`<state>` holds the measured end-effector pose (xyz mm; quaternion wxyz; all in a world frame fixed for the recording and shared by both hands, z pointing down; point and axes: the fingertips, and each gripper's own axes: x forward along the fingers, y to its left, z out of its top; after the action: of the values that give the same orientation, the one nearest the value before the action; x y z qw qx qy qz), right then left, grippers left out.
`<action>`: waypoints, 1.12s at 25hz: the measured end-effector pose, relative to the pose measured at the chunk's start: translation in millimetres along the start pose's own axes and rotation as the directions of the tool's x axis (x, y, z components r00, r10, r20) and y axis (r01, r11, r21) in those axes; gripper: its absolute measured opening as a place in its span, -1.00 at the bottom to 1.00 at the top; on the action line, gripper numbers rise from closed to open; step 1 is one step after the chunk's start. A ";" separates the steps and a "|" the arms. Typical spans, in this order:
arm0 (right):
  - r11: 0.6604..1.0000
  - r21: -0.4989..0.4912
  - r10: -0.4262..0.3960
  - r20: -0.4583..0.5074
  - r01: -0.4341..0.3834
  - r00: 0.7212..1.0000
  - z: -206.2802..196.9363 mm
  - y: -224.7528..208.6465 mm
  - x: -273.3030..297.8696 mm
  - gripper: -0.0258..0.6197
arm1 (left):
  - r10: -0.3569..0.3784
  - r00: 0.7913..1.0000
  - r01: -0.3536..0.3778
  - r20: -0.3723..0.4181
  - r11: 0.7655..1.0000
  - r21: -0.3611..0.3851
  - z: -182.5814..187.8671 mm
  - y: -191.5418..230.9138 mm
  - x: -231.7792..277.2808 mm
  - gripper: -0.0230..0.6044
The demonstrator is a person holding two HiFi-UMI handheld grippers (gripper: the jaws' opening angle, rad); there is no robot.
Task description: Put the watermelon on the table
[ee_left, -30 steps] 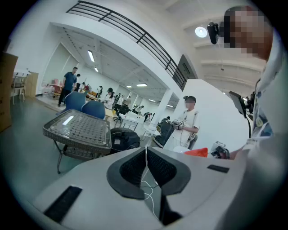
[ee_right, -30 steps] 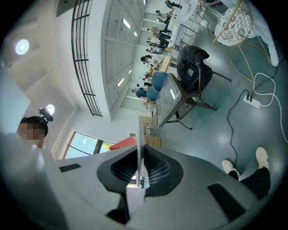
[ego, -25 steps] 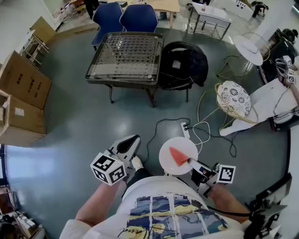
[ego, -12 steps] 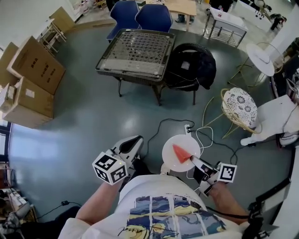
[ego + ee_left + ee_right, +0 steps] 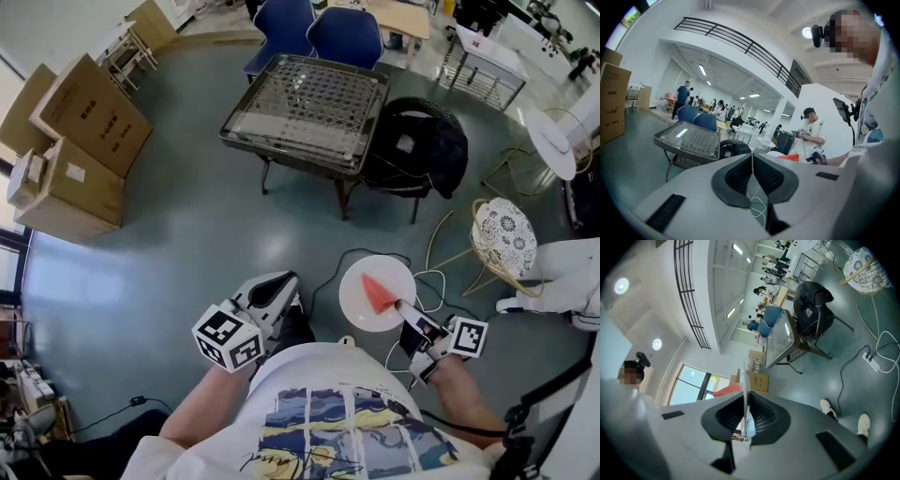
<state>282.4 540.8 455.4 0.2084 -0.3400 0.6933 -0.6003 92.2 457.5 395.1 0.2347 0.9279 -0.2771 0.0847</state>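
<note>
A red watermelon slice lies on a round white plate. My right gripper is shut on the plate's near rim and carries it over the floor. In the right gripper view the plate runs edge-on between the jaws, with the watermelon showing red to its left. My left gripper is shut with nothing in it, level with the plate on its left. The glass-topped wicker table stands ahead, and the left gripper view also shows the table.
Cardboard boxes stand at the left. A black chair with a jacket sits at the table's right, with blue chairs behind it. A white cable lies on the floor near a wicker stool.
The table, boxes and chairs have shifted right and down in the head view. Both grippers keep their places in front of me, the plate still gripped.
</note>
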 end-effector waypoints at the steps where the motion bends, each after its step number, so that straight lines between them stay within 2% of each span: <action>1: 1.000 -0.005 0.003 0.004 -0.002 1.000 6.1 2.9 14.6 -0.83 | -0.013 1.000 0.013 0.005 1.000 0.000 5.8 12.4 1.5 -0.87; 4: 1.000 0.011 -0.001 0.028 0.001 1.000 21.0 8.4 61.6 -0.83 | -0.037 0.999 0.037 -0.006 0.999 0.014 28.5 56.2 3.7 -0.90; 7: 1.000 0.013 -0.005 0.021 0.005 1.000 37.8 14.3 116.2 -0.83 | -0.028 0.999 0.029 -0.015 0.999 0.046 56.0 105.7 2.6 -0.90; 11: 1.000 0.014 0.017 0.016 -0.017 1.000 54.6 23.7 187.3 -0.83 | -0.040 0.998 0.042 -0.038 0.998 0.053 77.6 162.5 -4.9 -0.90; 16: 1.000 0.006 0.029 0.006 -0.029 1.000 67.0 31.4 261.9 -0.83 | -0.035 0.999 0.034 -0.041 0.999 -0.016 89.1 226.8 -21.4 -0.90; 24: 1.000 -0.002 0.025 -0.049 -0.025 0.998 99.1 28.9 335.7 -0.83 | -0.017 1.000 0.018 0.020 0.996 -0.087 114.3 277.1 -16.7 -0.90; 28: 1.000 0.003 0.027 -0.084 -0.027 0.996 128.5 13.9 372.5 -0.83 | 0.027 0.999 -0.024 0.032 0.995 -0.094 126.1 302.5 -7.2 -0.90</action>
<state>114.9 183.9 461.6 0.1875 -0.3048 0.7055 -0.6117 -78.0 177.4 400.2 0.2721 0.9135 -0.2966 0.0590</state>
